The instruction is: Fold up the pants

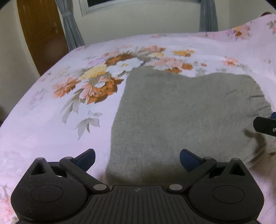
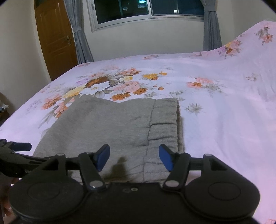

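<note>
The grey pants [image 1: 181, 112] lie folded into a compact stack on the pink floral bedsheet [image 1: 51, 120], with the ribbed waistband on the right side [image 2: 163, 124]. My left gripper [image 1: 137, 159] is open and empty, over the near left edge of the stack. My right gripper [image 2: 134, 157] is open and empty, over the near edge by the waistband. The pants also show in the right wrist view [image 2: 107, 127]. The right gripper's finger tip shows at the right edge of the left wrist view [image 1: 264, 125], and the left gripper shows at the left of the right wrist view [image 2: 19, 146].
The bedsheet [image 2: 224, 120] rises over a raised hump at the far right [image 2: 258, 43]. Behind the bed are a wooden door [image 2: 55, 39], grey curtains [image 2: 81, 39] and a dark window [image 2: 148, 10].
</note>
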Demonstrator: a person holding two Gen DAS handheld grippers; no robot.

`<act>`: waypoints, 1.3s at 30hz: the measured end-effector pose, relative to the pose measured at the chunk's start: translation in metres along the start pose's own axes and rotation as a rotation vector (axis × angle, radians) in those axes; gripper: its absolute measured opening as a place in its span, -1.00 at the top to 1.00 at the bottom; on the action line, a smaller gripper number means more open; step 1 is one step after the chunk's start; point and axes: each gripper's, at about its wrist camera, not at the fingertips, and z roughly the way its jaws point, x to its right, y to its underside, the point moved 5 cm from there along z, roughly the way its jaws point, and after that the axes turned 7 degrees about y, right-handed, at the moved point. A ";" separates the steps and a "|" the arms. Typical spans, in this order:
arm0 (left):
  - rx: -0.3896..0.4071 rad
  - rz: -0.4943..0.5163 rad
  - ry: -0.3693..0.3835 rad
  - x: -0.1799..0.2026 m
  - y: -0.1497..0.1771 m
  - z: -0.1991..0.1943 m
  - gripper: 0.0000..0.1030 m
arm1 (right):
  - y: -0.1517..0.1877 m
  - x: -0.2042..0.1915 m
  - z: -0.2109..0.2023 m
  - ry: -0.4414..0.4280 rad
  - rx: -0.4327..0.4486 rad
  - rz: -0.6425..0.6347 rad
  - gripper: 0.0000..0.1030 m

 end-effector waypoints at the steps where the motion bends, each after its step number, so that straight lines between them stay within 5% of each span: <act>1: -0.016 -0.014 0.001 -0.001 0.000 -0.001 -1.00 | 0.001 0.000 -0.001 -0.002 0.000 0.000 -0.31; 10: -0.004 -0.014 -0.091 0.005 0.004 -0.021 -1.00 | 0.003 -0.002 -0.015 0.006 -0.018 0.020 -0.55; 20: 0.025 0.009 -0.010 0.015 0.007 -0.058 -1.00 | 0.018 0.008 -0.040 0.019 -0.051 0.042 -0.75; 27: 0.058 0.026 -0.027 0.017 0.014 -0.090 -1.00 | 0.027 0.007 -0.074 0.004 -0.057 0.038 -0.86; 39: 0.113 0.103 0.014 0.030 0.033 -0.173 -1.00 | 0.030 -0.004 -0.152 -0.010 0.006 0.027 -1.00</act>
